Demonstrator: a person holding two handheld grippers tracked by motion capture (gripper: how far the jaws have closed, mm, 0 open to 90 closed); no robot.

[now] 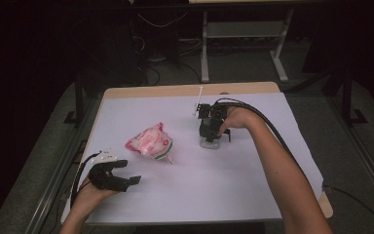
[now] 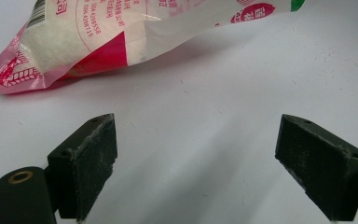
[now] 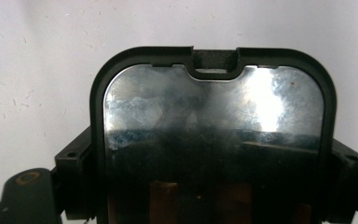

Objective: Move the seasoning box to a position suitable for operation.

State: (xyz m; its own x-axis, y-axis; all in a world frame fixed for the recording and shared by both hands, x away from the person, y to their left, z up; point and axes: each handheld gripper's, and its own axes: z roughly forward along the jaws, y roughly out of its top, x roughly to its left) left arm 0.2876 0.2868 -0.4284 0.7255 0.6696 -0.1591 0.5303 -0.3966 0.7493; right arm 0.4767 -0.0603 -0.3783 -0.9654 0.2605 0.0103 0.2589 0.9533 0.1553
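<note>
A pink and white plastic bag (image 1: 150, 142) lies crumpled on the white table top (image 1: 199, 190), left of centre. My left gripper (image 1: 130, 171) rests near the front left edge, open and empty. In the left gripper view the bag (image 2: 121, 32) lies beyond the gripper (image 2: 196, 163), apart from its jaws. Right of centre stands a small clear box (image 1: 209, 143). My right gripper (image 1: 210, 136) points down over it. In the right gripper view the box's black-rimmed glossy lid (image 3: 214, 102) sits between the jaws, and both press against its sides; the gripper (image 3: 212, 163) is shut on it.
A thin white stick (image 1: 198, 100) lies on the table behind the right hand. The table's wooden back edge (image 1: 175, 90) borders a dark floor with cables and a white frame leg (image 1: 205, 48). Open table surface spreads between the two hands.
</note>
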